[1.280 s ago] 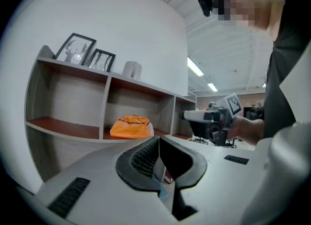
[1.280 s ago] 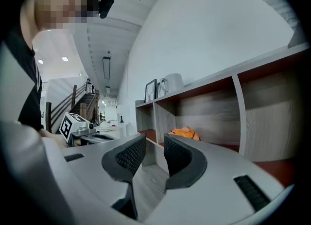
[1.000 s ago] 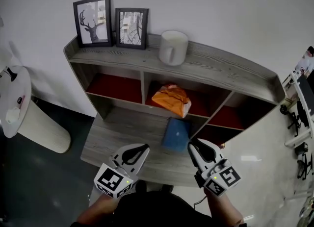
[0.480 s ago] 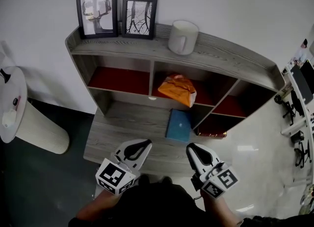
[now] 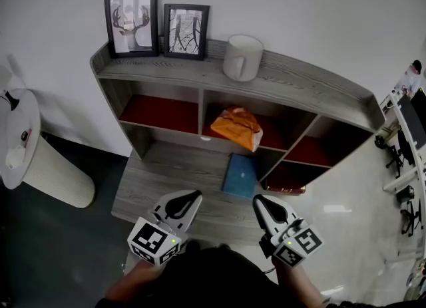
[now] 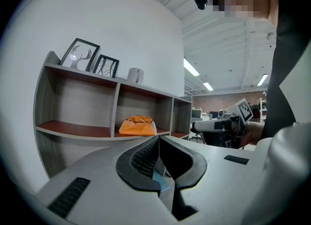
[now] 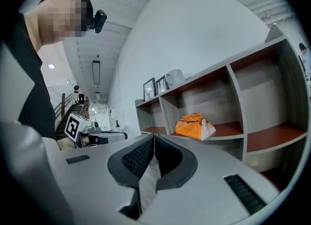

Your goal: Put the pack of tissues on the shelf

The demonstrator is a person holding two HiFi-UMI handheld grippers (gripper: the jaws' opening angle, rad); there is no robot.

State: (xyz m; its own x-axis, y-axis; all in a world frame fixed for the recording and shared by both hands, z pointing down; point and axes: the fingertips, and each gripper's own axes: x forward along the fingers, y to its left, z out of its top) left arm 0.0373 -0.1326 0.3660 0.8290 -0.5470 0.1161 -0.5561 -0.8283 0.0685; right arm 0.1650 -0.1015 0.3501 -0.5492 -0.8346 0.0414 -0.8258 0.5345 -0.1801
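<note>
The orange pack of tissues (image 5: 234, 126) lies in the middle compartment of the grey wooden shelf (image 5: 299, 84), on its red floor. It also shows in the left gripper view (image 6: 137, 125) and the right gripper view (image 7: 194, 125). Both grippers hang over the front edge of the desk (image 5: 166, 173), well short of the shelf. My left gripper (image 5: 190, 198) is shut, with its tips together (image 6: 158, 139) and nothing in them. My right gripper (image 5: 261, 201) is also shut and empty (image 7: 154, 136).
A blue book (image 5: 239, 175) lies on the desk between the grippers and the shelf. On top of the shelf stand a white mug (image 5: 242, 57) and two framed pictures (image 5: 132, 22). A white round stand (image 5: 20, 137) is at the left, and office floor at the right.
The head view has shifted slightly, so the shelf sits a little lower in the picture. Both grippers stay at the desk's front edge. The tissue pack has not moved.
</note>
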